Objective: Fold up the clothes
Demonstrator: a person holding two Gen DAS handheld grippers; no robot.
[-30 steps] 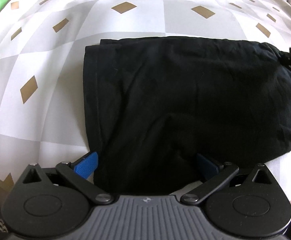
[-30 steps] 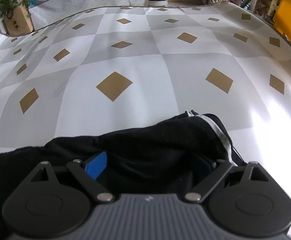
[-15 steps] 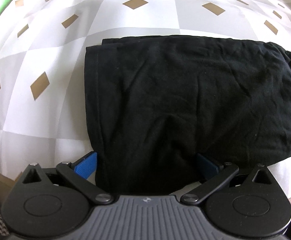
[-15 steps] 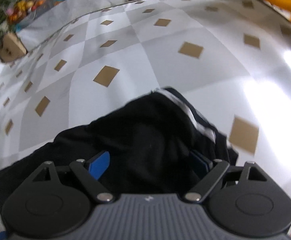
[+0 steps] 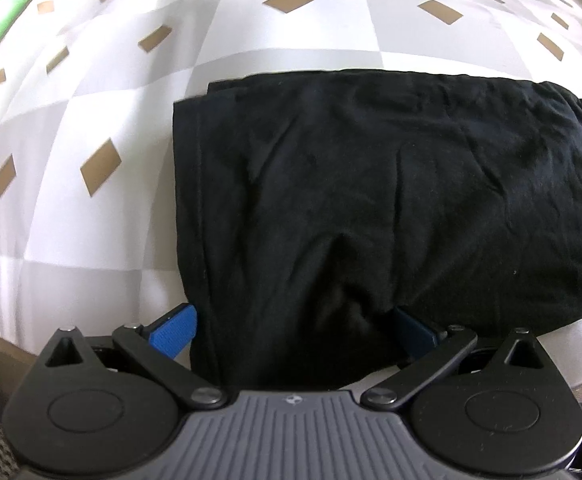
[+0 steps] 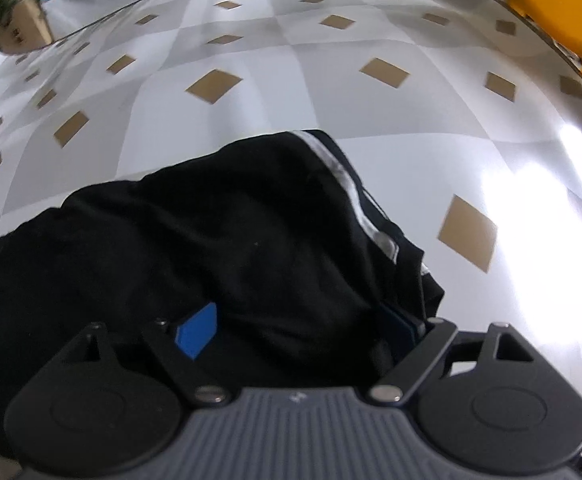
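Change: since a second ago, the right tool is carried sideways along the black garment, so that the white-striped edge, then at the far right of its view, is now seen running down the middle; its jaws have just been closing a little, with black cloth lying between them. The left tool is seen almost where it was.

Location: the garment is laid flat on the bench, which is covered by a grey-and-white checked cloth with tan diamonds; it is already doubled over, the left edge straight and layered.

Left tool: the jaws are set wide, astride the near hem; the pads are not seen pressing the cloth.

Right tool: the jaws are held wide over a bunched, raised end of the garment; no pinch is seen.

Handling: the cloth is judged light, soft and limp, likely to sag and slide on the glossy bench cover, and not fragile.

Grasp points: the near hem beside the left fold and the striped end are judged best, with all layers pinched together.
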